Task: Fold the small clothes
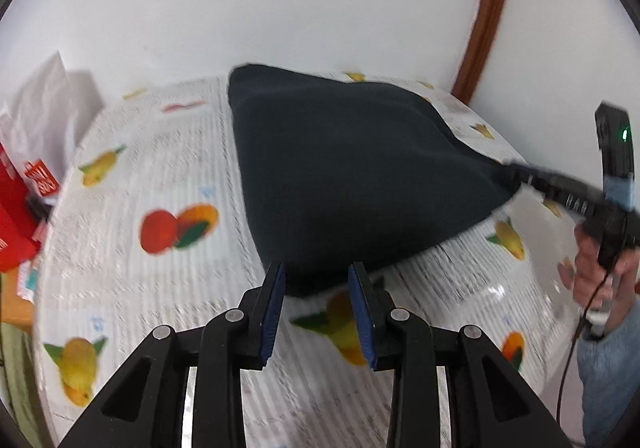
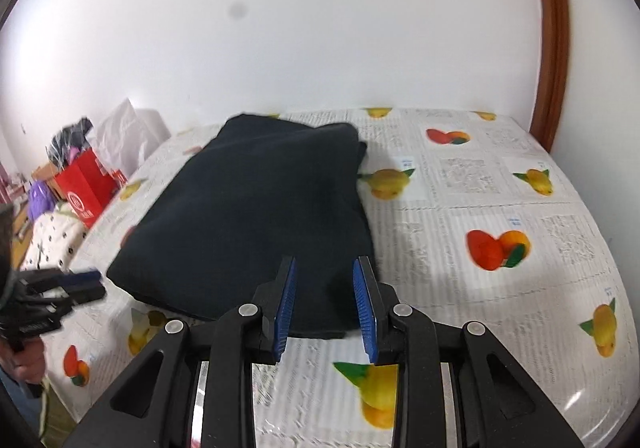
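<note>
Folded dark garment, near edge hidden behind parted right tongs.

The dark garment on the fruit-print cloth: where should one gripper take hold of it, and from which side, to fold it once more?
Probably grip the near corner of the dark garment, where the folded layers end in a free edge lying flat on the cloth. Come from the near side, low and slightly downward, so that one finger slides under the edge. The far end is bulkier and farther away.
</note>
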Demonstrator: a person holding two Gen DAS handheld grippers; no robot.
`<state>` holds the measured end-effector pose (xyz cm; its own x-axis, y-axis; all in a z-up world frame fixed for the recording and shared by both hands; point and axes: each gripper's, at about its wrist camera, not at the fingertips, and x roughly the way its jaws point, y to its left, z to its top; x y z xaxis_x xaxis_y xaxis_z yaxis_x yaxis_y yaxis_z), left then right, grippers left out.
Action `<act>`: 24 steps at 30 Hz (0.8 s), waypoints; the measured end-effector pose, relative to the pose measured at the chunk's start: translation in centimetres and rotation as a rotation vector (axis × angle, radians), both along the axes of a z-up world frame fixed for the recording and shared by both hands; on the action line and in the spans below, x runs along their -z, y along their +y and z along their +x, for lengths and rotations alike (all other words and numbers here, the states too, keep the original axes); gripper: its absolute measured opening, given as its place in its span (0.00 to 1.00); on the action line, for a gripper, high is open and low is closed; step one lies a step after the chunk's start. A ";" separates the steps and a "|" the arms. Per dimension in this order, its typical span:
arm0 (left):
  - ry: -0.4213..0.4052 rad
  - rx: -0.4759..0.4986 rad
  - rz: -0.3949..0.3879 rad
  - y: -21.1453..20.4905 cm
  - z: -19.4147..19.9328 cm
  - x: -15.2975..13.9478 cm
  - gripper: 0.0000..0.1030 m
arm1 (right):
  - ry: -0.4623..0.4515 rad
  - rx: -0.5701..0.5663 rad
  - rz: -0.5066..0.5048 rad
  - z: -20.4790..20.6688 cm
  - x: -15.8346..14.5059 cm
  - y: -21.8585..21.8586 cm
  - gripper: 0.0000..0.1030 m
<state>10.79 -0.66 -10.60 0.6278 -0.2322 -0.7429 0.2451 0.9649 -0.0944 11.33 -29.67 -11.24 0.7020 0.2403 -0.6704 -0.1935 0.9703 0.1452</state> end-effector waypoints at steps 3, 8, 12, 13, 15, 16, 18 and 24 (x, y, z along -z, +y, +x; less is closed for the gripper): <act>0.001 -0.050 0.006 0.4 2.1 0.4 0.30 | 0.072 0.035 -0.066 1.2 2.6 1.2 0.28; 0.055 -0.103 -0.004 0.5 3.7 2.1 0.30 | 0.110 0.081 -0.078 0.5 3.9 0.9 0.28; 0.077 -0.120 -0.001 0.2 3.7 2.6 0.31 | 0.123 0.099 -0.065 -0.1 3.5 0.3 0.28; 0.084 -0.124 0.000 0.1 3.5 2.5 0.31 | 0.124 0.104 -0.066 -0.3 3.4 0.2 0.28; 0.091 -0.127 0.005 0.0 3.1 2.5 0.31 | 0.136 0.116 -0.072 -0.8 3.4 0.0 0.28; 0.093 -0.128 0.009 0.0 2.7 2.4 0.31 | 0.141 0.120 -0.073 -0.9 3.5 -0.1 0.28; 0.092 -0.129 0.012 0.0 1.8 2.1 0.31 | 0.149 0.136 -0.067 -1.6 3.4 -0.4 0.28; 0.066 -0.148 0.018 -0.2 -1.0 0.1 0.33 | 0.137 0.166 -0.070 -3.9 1.6 -0.3 0.38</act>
<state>9.76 -0.88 -10.67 0.6037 -0.1272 -0.7870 0.0939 0.9917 -0.0883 7.40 -29.94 -12.88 0.6289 0.0784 -0.7735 -0.0132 0.9958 0.0902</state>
